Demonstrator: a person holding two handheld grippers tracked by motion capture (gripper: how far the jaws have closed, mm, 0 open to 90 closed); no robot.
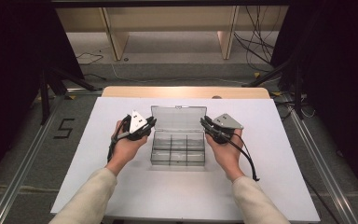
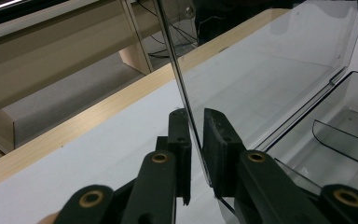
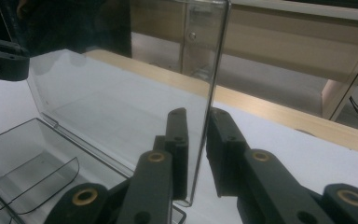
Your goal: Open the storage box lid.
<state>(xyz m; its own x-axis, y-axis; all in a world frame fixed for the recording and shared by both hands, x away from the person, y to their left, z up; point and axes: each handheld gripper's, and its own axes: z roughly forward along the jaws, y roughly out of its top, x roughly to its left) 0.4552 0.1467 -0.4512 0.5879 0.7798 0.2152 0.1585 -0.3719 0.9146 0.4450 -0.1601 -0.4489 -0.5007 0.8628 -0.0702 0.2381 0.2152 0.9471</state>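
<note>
A clear plastic compartment box (image 1: 177, 149) sits mid-table with its lid (image 1: 178, 117) standing upright. My left gripper (image 1: 145, 125) is at the lid's left edge. In the left gripper view its jaws pinch that edge (image 2: 192, 122) with hardly any gap, the left gripper (image 2: 196, 116) shut on it. My right gripper (image 1: 208, 125) is at the lid's right edge. In the right gripper view the lid edge (image 3: 208, 116) runs between the jaws of the right gripper (image 3: 198, 114). It lies against one jaw, with a gap to the other. The box compartments (image 2: 349, 135) look empty.
The box rests on a white sheet (image 1: 121, 186) over a wooden table (image 1: 182, 91). Wooden shelving (image 1: 172, 23) and loose cables (image 1: 256, 42) lie on the floor beyond the far edge. Dark stands flank the table on both sides.
</note>
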